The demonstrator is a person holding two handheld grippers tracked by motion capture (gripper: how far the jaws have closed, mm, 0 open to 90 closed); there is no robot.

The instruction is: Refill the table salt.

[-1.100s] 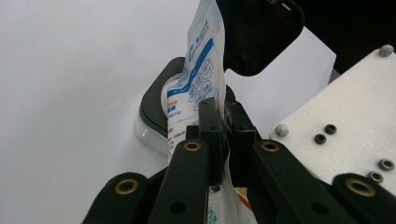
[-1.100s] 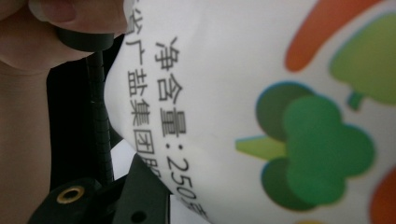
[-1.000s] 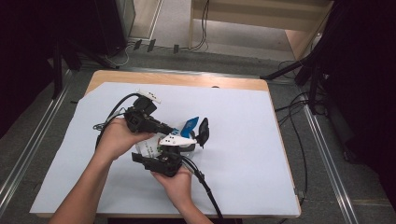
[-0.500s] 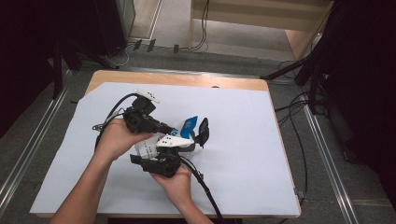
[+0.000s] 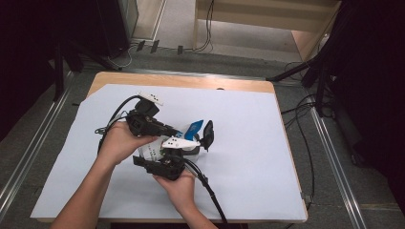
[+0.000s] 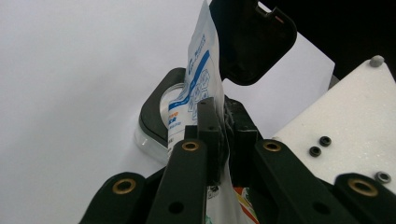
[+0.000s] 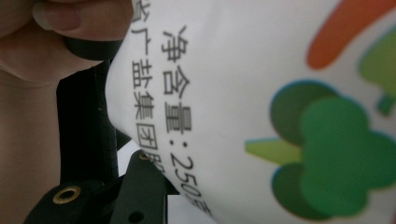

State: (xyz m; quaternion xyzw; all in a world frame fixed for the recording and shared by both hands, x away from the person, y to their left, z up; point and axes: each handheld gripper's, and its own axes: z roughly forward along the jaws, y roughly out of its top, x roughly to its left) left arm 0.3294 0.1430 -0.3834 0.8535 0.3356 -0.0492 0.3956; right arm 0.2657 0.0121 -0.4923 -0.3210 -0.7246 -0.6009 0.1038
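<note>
Pinching the white/blue pouch, left gripper had jaws clamped on it, centre frame, top edge poking over a clear container w/ black flip lid open. Right gripper state: can't tell, pouch print blocked cam. Prob pour step: keep pouch mouth over container opening, tilt slow, don't relax clamp.

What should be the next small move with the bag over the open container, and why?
Probably tip the bag a little more toward the open container. In the left gripper view, the left gripper is shut on the bag, whose top reaches past the container's rim under the raised black lid. The right gripper is beside the bag; whether it grips cannot be told.
</note>
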